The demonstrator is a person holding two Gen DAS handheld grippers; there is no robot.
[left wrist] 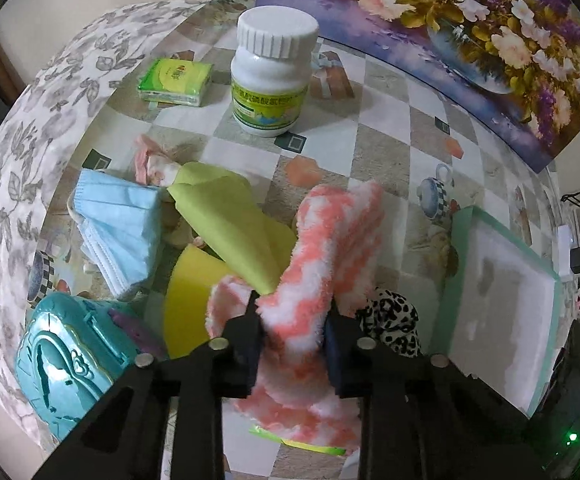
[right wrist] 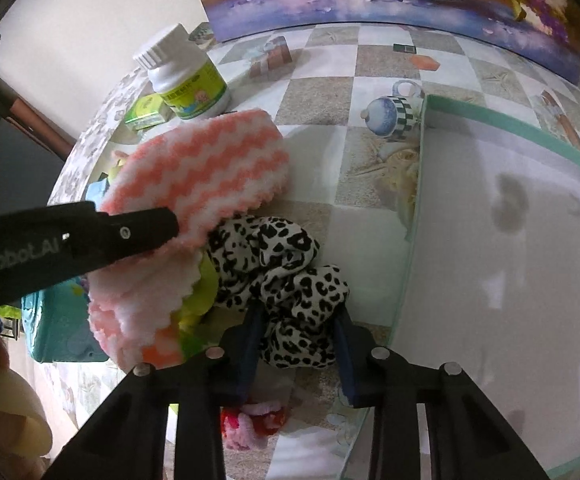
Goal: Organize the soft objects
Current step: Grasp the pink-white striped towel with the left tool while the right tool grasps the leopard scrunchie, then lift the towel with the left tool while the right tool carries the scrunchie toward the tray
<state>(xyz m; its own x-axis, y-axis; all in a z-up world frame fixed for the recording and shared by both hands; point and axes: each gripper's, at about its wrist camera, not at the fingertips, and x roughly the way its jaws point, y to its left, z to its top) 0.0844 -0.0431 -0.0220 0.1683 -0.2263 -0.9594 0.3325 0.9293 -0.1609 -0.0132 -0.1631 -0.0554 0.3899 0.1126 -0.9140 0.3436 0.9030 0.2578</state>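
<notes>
Left wrist view: left gripper (left wrist: 291, 334) pinching pink-white fleece cloth (left wrist: 321, 248); right gripper (right wrist: 295, 330) pinching leopard-print scrunchie (right wrist: 286, 280), probably bound for the white tray (right wrist: 509, 240).

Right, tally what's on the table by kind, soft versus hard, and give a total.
Soft cloths: 3, pink-white towel, leopard fabric, green cloth
Face masks, one stack: 1
Tissue packs: 1
Bottles: 1
Teal cases: 1
Trays: 1
Total: 8

Both wrist cameras look steeply down from close above the table (left wrist: 385, 92), each along its own gripper's fingers, and both views show the pink-and-white cloth (left wrist: 321, 248), the white bottle (right wrist: 186, 76) and the white tray (right wrist: 501, 216).
</notes>
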